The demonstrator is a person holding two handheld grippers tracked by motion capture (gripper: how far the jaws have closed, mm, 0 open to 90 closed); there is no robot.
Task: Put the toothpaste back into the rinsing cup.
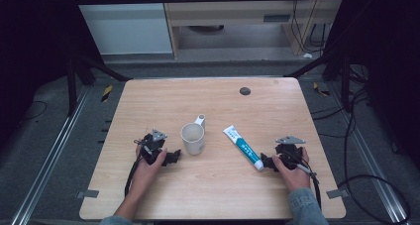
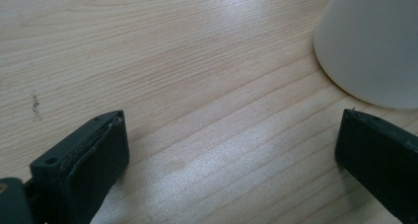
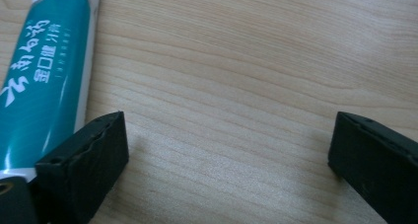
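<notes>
A white mug (image 1: 193,137) stands upright near the middle of the wooden table (image 1: 213,101), its handle pointing away. A teal and white toothpaste tube (image 1: 242,147) lies flat to its right. My left gripper (image 1: 174,158) rests on the table just left of the mug, jaws open over bare wood; the mug's wall (image 2: 369,46) fills the upper right of the left gripper view. My right gripper (image 1: 265,161) rests by the tube's near end, open, with nothing between its jaws. The tube (image 3: 44,71) lies just outside the left jaw in the right gripper view.
A small dark round spot (image 1: 244,90) sits near the table's far edge. Black cables (image 1: 376,185) trail on the floor to the right. Metal rails run along both sides of the table.
</notes>
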